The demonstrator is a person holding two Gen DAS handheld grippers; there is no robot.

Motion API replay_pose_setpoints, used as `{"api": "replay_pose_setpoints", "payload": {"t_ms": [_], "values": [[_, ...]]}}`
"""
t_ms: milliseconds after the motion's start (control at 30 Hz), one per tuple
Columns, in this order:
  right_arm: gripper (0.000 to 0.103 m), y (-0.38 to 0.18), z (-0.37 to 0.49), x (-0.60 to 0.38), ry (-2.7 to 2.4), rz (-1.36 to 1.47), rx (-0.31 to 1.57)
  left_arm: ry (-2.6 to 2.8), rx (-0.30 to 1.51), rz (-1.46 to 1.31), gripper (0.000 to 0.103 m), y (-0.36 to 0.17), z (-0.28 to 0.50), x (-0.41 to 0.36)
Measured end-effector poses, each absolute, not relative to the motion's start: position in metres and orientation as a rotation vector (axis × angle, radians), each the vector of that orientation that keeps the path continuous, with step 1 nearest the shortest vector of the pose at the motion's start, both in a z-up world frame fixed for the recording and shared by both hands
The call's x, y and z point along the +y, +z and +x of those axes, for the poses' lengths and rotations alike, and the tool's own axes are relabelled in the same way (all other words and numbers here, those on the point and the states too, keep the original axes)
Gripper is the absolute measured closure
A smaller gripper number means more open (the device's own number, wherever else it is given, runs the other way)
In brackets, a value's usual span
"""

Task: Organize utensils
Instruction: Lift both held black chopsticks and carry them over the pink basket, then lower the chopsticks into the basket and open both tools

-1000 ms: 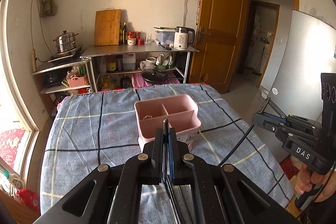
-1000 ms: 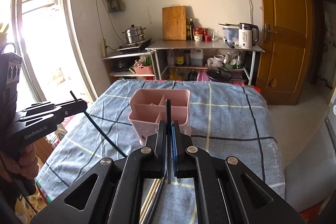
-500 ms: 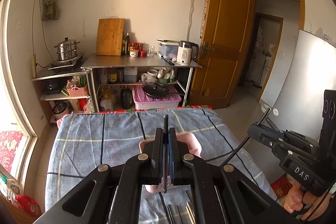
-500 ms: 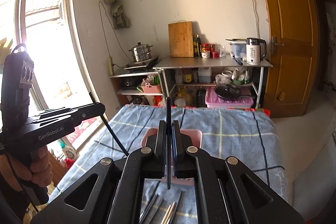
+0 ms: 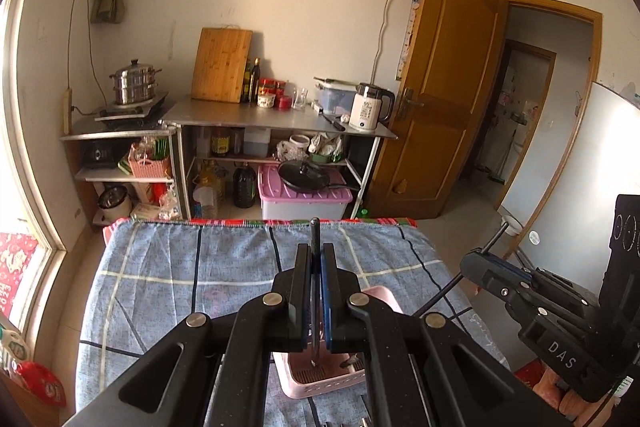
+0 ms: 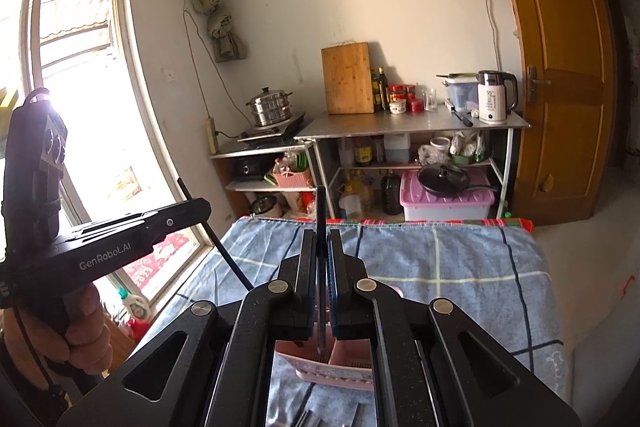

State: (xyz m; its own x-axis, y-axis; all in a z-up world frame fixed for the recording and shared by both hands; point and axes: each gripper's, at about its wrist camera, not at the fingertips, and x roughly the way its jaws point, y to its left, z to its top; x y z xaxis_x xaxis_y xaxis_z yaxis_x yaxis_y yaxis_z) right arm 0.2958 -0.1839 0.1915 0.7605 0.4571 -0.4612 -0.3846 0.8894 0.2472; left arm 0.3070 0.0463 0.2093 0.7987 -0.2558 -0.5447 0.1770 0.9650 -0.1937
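Left tongs (image 5: pixel 316 259): pressed together on a thin black chopstick (image 5: pixel 315 239), which stands upright between the pads, its upper end clear above them and its lower tip hanging over the pink utensil caddy (image 5: pixel 320 375). Whether the tip touches the caddy floor cannot be told. Right tongs (image 6: pixel 321 247): likewise pinching a second black chopstick (image 6: pixel 320 211), upright, its lower tip just above the slotted near wall of the same caddy (image 6: pixel 332 373). In the right wrist view the left unit appears at the left edge, held in a hand (image 6: pixel 80 331), with its stick slanting down towards the caddy; in the left wrist view the right unit appears at the right edge, its stick slanting down to the caddy's rim. The caddy sits on a worktop covered by a blue checked cloth (image 5: pixel 180 279), near the front edge and largely hidden by the tongs' black frames. Several more utensils (image 6: pixel 308 417), metallic in look, lie flat on the cloth just in front of the caddy; their type cannot be told. Background: a steel shelf unit (image 5: pixel 276 119) against the far wall carrying a wooden cutting board (image 5: pixel 221 65), bottles and jars, and a white kettle (image 5: pixel 370 107); a steamer pot (image 5: pixel 134 83) on a side stand; a wooden door (image 5: pixel 444 79), standing open.
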Motion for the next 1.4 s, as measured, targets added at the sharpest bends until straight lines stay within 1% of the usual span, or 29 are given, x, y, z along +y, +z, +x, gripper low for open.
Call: {"api": "replay_pose_setpoints", "payload": {"t_ms": [267,467,533,633,733,833,1000,1200,1400], "values": [[0.098,0.147,0.318,-0.178,0.459,0.146,0.64,-0.227,0.697,-0.148,0.099,0.154,0.327,0.046],[0.098,0.126,0.328,-0.177,0.461,0.146,0.714,-0.216,0.711,-0.154,0.098,0.136,0.33,0.052],[0.096,0.126,0.326,-0.18,0.445,0.135,0.71,-0.215,0.704,-0.165,0.094,0.137,0.328,0.055],[0.089,0.13,0.323,-0.184,0.443,0.135,0.698,-0.201,0.673,-0.171,0.085,0.143,0.32,0.059],[0.086,0.136,0.313,-0.189,0.437,0.132,0.68,-0.192,0.638,-0.185,0.079,0.151,0.308,0.065],[0.083,0.141,0.301,-0.197,0.431,0.135,0.663,-0.178,0.604,-0.188,0.078,0.159,0.289,0.069],[0.082,0.145,0.268,-0.213,0.408,0.149,0.627,-0.177,0.563,-0.17,0.078,0.16,0.249,0.069],[0.082,0.138,0.224,-0.226,0.397,0.143,0.61,-0.194,0.544,-0.15,0.078,0.143,0.195,0.06],[0.082,0.12,0.182,-0.232,0.388,0.123,0.61,-0.212,0.551,-0.161,0.078,0.111,0.143,0.051]]}}
